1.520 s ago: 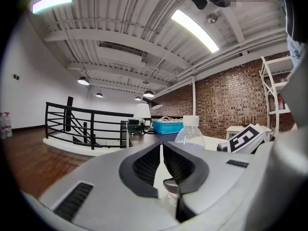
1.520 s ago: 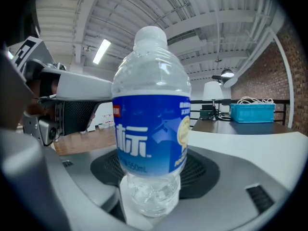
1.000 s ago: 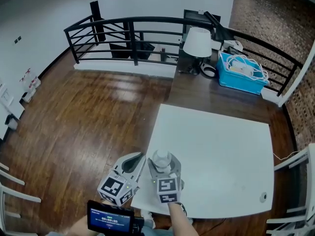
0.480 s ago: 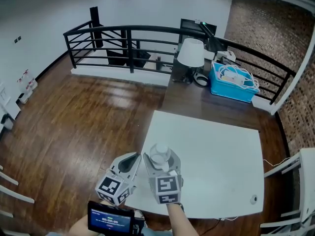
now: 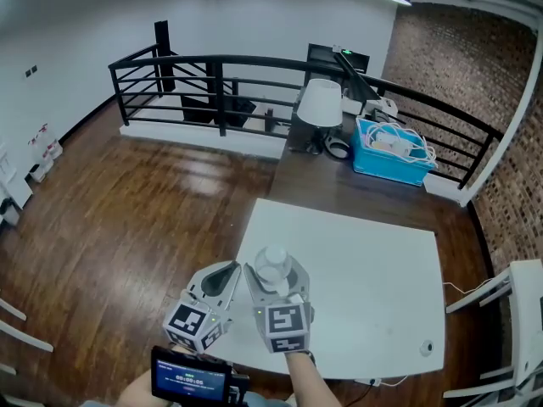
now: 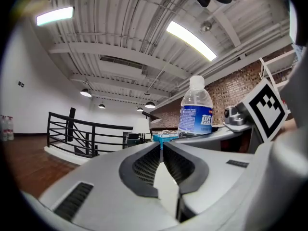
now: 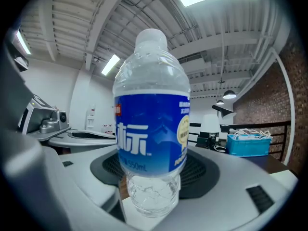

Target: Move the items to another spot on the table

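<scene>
While poised at lower centre over smooth white table [image 5: 365, 287] corner, grips upright clear plastic bottle [image 5: 273, 259], glossy blue label, between ribbed pads of right gripper [image 5: 276, 278]; holds curved grey jaws of left gripper [image 5: 227, 275] pressed together.

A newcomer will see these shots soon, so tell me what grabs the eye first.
The clear water bottle with a blue label stands upright, clamped in the right tool at the near left edge of the white table. Beside it, the left tool is shut and empty. Farther back, a blue bin of cables and a white lamp sit on a dark desk.
</scene>
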The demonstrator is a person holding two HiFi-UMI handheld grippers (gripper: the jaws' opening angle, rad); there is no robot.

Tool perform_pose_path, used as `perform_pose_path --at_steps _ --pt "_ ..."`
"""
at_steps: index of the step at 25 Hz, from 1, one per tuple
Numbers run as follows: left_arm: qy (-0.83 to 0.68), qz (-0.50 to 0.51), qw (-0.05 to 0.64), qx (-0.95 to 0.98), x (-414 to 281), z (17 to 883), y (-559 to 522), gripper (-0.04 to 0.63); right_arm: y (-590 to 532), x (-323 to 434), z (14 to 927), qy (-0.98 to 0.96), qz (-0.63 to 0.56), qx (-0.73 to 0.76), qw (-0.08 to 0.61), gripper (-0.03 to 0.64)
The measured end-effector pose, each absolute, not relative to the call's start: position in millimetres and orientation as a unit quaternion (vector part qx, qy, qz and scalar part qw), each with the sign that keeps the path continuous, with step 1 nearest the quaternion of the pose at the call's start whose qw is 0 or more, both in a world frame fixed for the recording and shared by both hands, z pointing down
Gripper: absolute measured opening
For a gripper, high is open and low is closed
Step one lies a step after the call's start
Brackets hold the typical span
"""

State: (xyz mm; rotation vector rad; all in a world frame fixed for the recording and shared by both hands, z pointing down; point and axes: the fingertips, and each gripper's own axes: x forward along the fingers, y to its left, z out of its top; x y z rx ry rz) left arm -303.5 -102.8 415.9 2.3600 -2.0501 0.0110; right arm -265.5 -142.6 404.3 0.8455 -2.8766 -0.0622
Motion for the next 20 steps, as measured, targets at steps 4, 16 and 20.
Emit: perform_pose_path --at_steps 4,16,20 --pt "-0.650 -0.001 0.018 0.760 -285 408 -105 0.021 -145 -249 402 -0.954 -0.021 0.291 0.070 0.285" --pt "-0.609 0.005 0.005 0.793 -199 402 -133 0.021 -171 -160 391 -0.940 -0.024 0.334 0.065 0.285" --pt "-0.594 0.009 0.001 0.804 -166 400 -142 0.021 -179 -127 390 -0.934 -0.024 0.350 0.067 0.285"
